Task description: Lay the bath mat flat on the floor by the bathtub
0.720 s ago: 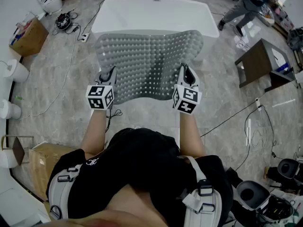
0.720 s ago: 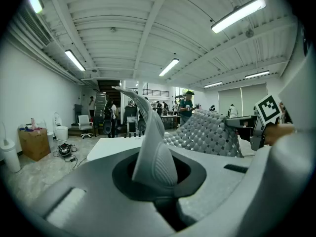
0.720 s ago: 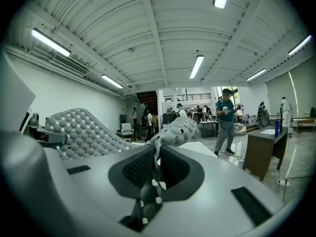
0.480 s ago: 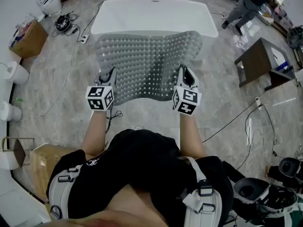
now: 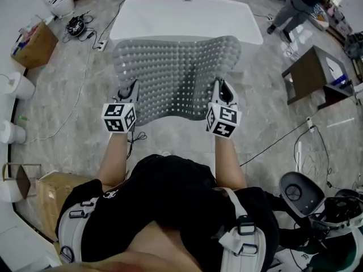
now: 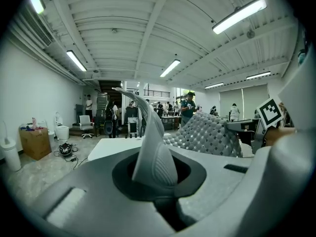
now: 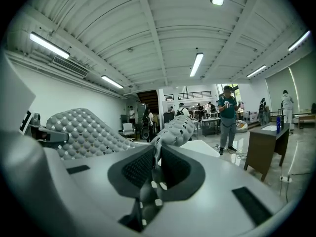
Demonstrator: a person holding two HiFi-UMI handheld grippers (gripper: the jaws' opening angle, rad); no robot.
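While left claw point(image 5: 129, 88), right claw point(image 5: 222, 88) pinch its near edge, bath mat point(image 5: 176, 67) spreads ahead.

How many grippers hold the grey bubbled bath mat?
2. The left gripper grips the near left corner of the grey bubbled bath mat, the right gripper its near right corner.

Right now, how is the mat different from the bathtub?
The mat is grey and bumpy with little holes; the bathtub is white and smooth. The mat is held up in the air, curved; the bathtub stands on the floor. Both are wide, rounded rectangles.
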